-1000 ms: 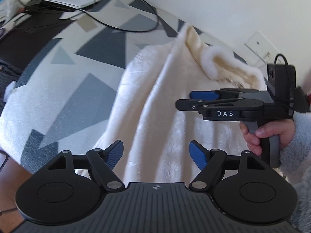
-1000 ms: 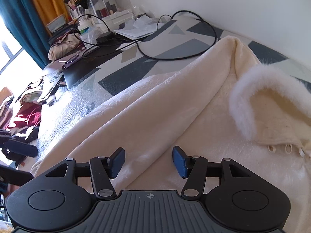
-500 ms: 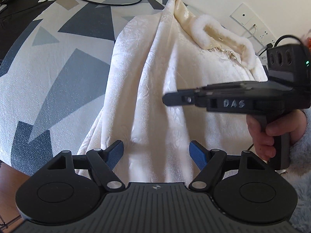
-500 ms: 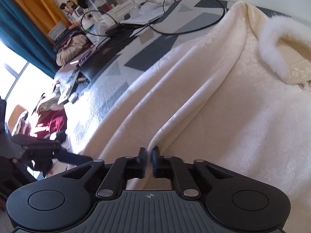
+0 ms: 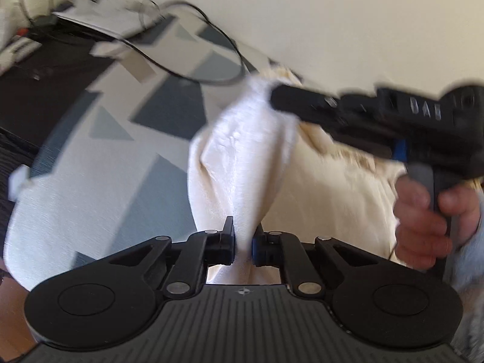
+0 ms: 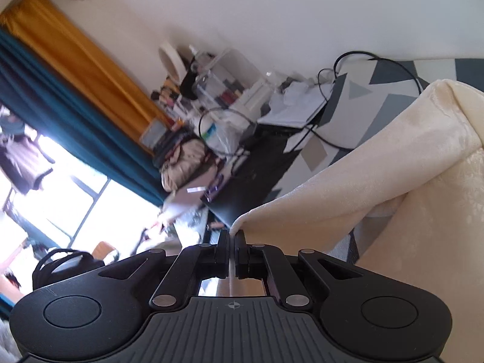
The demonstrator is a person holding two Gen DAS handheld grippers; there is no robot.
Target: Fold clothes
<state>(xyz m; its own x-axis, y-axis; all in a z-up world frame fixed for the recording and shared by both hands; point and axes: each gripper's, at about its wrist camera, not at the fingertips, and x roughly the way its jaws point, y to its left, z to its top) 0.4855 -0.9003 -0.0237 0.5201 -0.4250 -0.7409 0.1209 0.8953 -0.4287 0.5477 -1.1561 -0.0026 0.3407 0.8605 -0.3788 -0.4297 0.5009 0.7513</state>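
Observation:
A cream plush coat lies on a bed with a grey-and-white triangle cover. My left gripper is shut on a fold of its edge, which rises in a bunched strip. My right gripper is shut on the coat too, pinching a thin edge that stretches up and to the right. In the left wrist view the right gripper reaches in from the right, held by a hand, its tips against the lifted cloth. That view is blurred by motion.
A black cable loops over the cover near the wall. A cluttered dark desk with boxes, bags and papers stands beyond the bed. Teal and mustard curtains hang by a bright window. A fuzzy grey sleeve is at the right.
My left gripper went from open above the coat to shut on its edge. Both grippers have lifted the cloth off the bed. The right wrist view has tilted up toward the room.

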